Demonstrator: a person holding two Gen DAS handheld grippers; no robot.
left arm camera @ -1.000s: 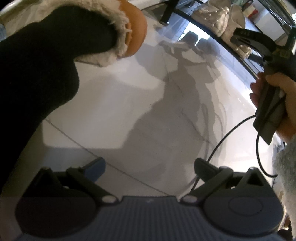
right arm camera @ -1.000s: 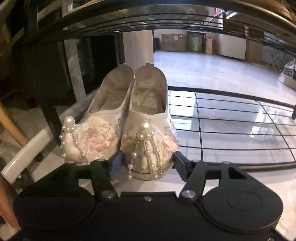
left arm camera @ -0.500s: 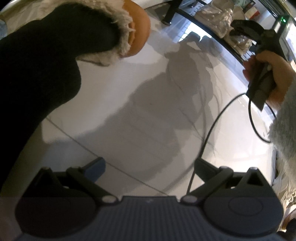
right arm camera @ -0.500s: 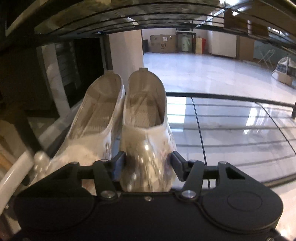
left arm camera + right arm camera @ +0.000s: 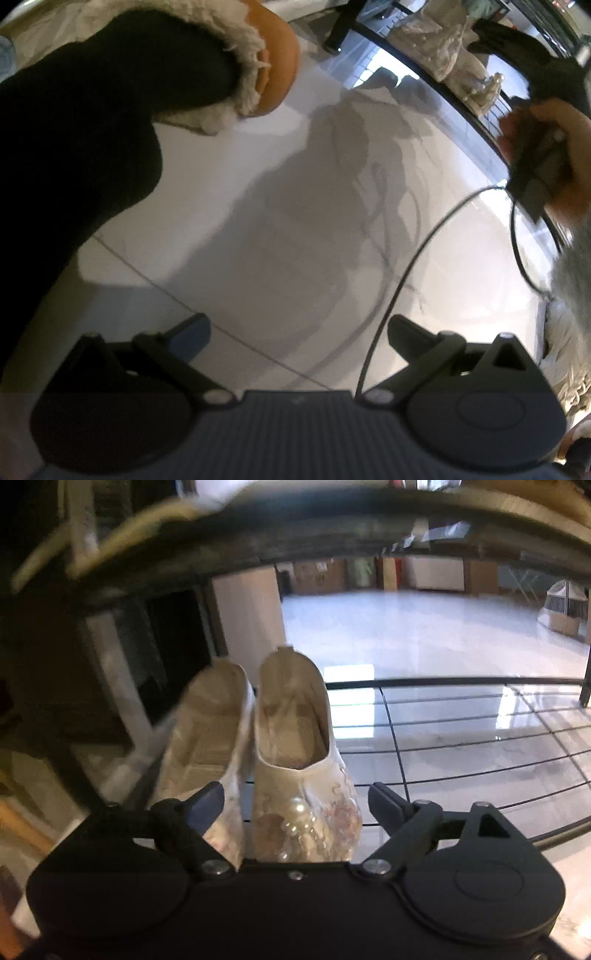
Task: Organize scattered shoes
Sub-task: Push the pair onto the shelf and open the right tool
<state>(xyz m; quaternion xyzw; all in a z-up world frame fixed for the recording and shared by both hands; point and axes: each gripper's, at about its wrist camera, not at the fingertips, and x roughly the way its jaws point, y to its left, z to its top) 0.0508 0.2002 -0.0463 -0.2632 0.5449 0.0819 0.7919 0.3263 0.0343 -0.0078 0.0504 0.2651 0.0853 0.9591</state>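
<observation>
**Right fingers spread off the shoe on the rack**

Since half a second ago my right gripper point(image 5: 295, 799) has gone from narrow at the toe of the right embroidered shoe point(image 5: 299, 775) to wide, fingers apart on both sides of it, holding nothing. Shoe sits on the wire shelf point(image 5: 461, 738) at its left front corner, just beside the left embroidered shoe point(image 5: 207, 746), heels toward the shelf's back edge.

Left gripper point(image 5: 295, 332) is wide too, nothing in it, hovering over bare floor point(image 5: 295, 203); a tan fur-lined slipper point(image 5: 258, 74) on my foot is upper left.

Risk, my guess: backing out could snag the left finger on the pearl strands and drag the toe off the front edge. The cable point(image 5: 406, 266) crosses near the left fingers and could catch.

Hard to make out: toes are partly hidden behind the gripper body, the left shoe is blurred, and I can't tell if the pair touch.
</observation>
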